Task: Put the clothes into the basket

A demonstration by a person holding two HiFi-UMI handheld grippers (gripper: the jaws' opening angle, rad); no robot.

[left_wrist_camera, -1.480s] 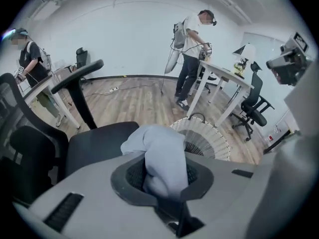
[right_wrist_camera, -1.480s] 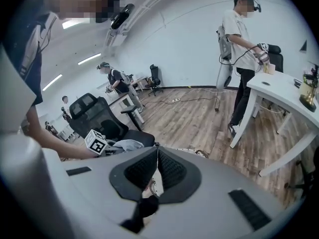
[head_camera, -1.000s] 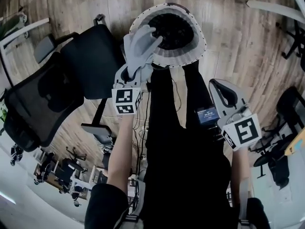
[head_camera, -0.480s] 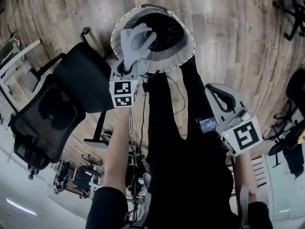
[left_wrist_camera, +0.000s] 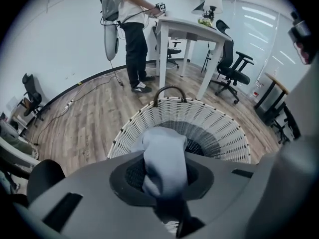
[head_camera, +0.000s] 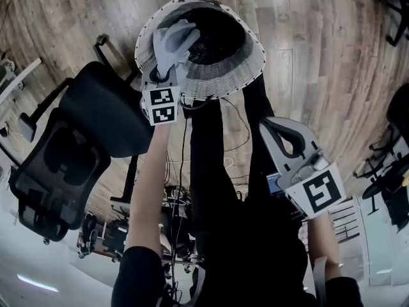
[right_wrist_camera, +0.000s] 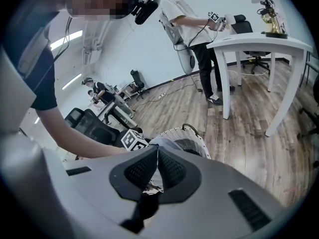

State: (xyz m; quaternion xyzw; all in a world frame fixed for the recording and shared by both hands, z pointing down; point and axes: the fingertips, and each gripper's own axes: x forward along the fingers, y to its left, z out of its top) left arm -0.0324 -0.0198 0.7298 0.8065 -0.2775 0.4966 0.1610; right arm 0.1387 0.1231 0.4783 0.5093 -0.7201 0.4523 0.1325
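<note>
A white wicker basket (head_camera: pixel 250 55) with a dark inside stands on the wood floor in front of me. My left gripper (left_wrist_camera: pixel 162 177) is shut on a pale blue-grey cloth (left_wrist_camera: pixel 164 156), which bulges out past the jaws. In the head view the cloth (head_camera: pixel 171 38) hangs over the basket's left inner side, just past the rim. My right gripper (right_wrist_camera: pixel 156 164) is shut with nothing between its jaws. It hovers to the right of the basket (right_wrist_camera: pixel 192 144) and nearer to me, apart from it.
A black office chair (head_camera: pixel 96 117) stands left of the basket. Cables (head_camera: pixel 236 130) trail on the floor near my legs. Farther off, another person (left_wrist_camera: pixel 132 29) stands at a white table (left_wrist_camera: pixel 194 31), with more office chairs (left_wrist_camera: pixel 232 63) beyond it.
Both grippers have sunk toward the basket. The left one has carried the cloth from above the rim down into the basket's mouth.
</note>
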